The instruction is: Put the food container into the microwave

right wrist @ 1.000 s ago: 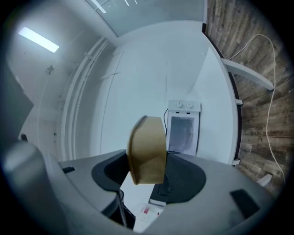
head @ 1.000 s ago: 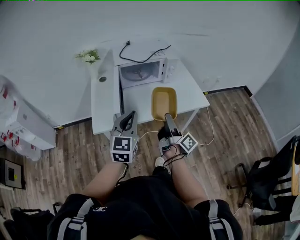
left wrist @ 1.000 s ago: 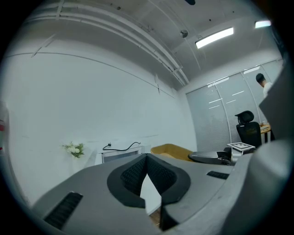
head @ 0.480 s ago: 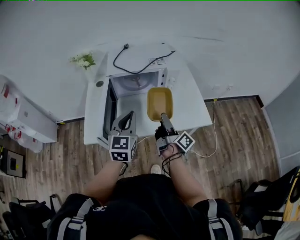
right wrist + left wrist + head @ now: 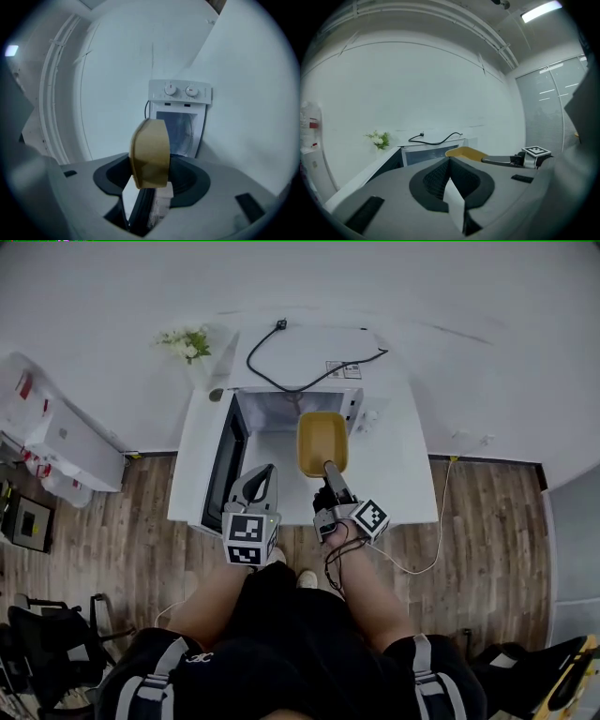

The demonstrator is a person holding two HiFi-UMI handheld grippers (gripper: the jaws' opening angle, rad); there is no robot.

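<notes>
A tan oblong food container (image 5: 322, 442) hangs in front of the open microwave (image 5: 291, 413), its far end at the cavity mouth. My right gripper (image 5: 329, 466) is shut on the container's near rim; in the right gripper view the container (image 5: 150, 152) stands edge-on before the microwave (image 5: 179, 119). My left gripper (image 5: 262, 476) is shut with nothing in it, left of the container over the table's front. In the left gripper view the closed gripper (image 5: 449, 161) points at the microwave (image 5: 426, 152), with the container (image 5: 465, 152) at right.
The microwave door (image 5: 225, 465) swings open to the left, beside my left gripper. A black power cord (image 5: 309, 371) lies on the microwave top. A small flower bunch (image 5: 187, 341) stands at the white table's (image 5: 403, 474) back left. Wood floor surrounds the table.
The container and right gripper have moved forward toward the microwave opening. The head view has shifted closer over the table. The left gripper keeps its place beside the door.
</notes>
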